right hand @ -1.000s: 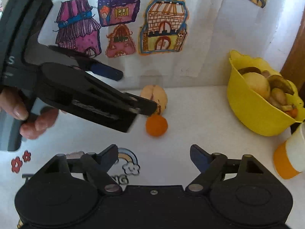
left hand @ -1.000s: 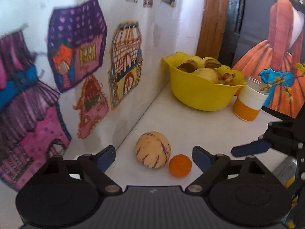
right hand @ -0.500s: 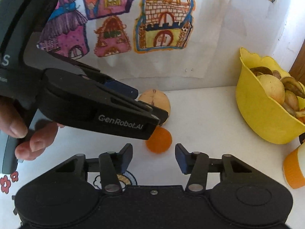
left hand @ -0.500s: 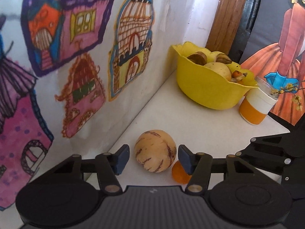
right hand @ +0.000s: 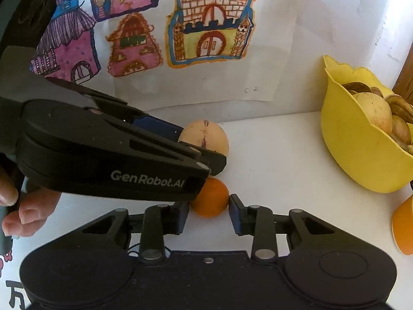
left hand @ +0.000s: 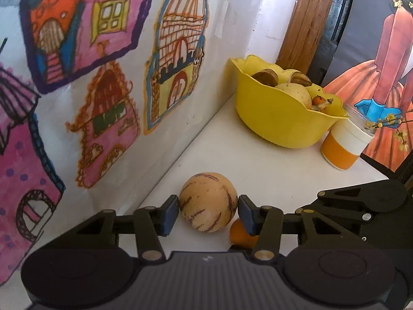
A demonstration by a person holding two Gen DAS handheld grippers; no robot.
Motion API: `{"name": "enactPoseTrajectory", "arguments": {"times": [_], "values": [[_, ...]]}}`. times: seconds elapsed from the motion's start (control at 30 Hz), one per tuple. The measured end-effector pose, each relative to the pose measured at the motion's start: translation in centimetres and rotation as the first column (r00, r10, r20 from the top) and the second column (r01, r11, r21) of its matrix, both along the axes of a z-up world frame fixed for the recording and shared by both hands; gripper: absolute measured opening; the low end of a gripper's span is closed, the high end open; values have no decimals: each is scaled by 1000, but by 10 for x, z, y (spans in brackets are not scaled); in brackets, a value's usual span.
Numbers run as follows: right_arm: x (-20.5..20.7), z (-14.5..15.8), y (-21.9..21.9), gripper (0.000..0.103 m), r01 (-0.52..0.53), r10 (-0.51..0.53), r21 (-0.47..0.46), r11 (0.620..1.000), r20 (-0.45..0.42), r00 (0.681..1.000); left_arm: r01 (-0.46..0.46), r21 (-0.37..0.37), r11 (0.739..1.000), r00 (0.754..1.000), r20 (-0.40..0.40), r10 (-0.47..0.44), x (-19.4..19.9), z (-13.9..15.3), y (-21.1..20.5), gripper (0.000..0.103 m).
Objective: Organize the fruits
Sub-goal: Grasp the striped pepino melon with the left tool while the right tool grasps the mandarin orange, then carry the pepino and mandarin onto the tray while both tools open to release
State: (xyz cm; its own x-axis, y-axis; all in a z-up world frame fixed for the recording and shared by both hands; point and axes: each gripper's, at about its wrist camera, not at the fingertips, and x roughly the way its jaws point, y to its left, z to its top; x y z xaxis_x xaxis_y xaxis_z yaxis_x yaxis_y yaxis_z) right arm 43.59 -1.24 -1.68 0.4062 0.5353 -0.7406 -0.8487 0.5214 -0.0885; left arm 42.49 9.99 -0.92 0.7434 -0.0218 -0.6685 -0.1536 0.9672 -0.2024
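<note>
Left tool [left hand: 208, 211] brackets the striped melon [left hand: 208, 202]: both blue pads sit against its sides, jaws pinching it while it rests on the white surface [left hand: 271, 170], close to the wall with the house drawings [left hand: 108, 82]. From the right wrist view the left tool [right hand: 180, 152] reaches in from the left, a hand [right hand: 23, 206] on its grip, its body partly covering the melon [right hand: 206, 135].

Right tool [right hand: 209, 211] is narrowed around the small orange [right hand: 210, 197]; right pad touches or nearly touches the fruit, left pad is partly hidden under the left tool, so contact there cannot be told. Orange sits on the surface [right hand: 271, 155] just in front of the melon, touching or nearly so; in the left wrist view only its edge [left hand: 238, 233] shows behind the right finger.

Further right, well apart: yellow bowl [left hand: 278, 121] holding several fruits, at the back of the surface by the wall. Orange-and-white cup [left hand: 343, 144] stands just beside the bowl.
</note>
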Motion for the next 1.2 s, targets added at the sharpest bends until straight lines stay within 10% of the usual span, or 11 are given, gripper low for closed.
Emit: {"name": "enactPoseTrajectory", "arguments": {"times": [1.2], "values": [[-110, 55, -192, 35, 135, -139, 113, 984, 28, 990, 236, -3, 972, 970, 63, -235, -108, 51, -118, 51]]}}
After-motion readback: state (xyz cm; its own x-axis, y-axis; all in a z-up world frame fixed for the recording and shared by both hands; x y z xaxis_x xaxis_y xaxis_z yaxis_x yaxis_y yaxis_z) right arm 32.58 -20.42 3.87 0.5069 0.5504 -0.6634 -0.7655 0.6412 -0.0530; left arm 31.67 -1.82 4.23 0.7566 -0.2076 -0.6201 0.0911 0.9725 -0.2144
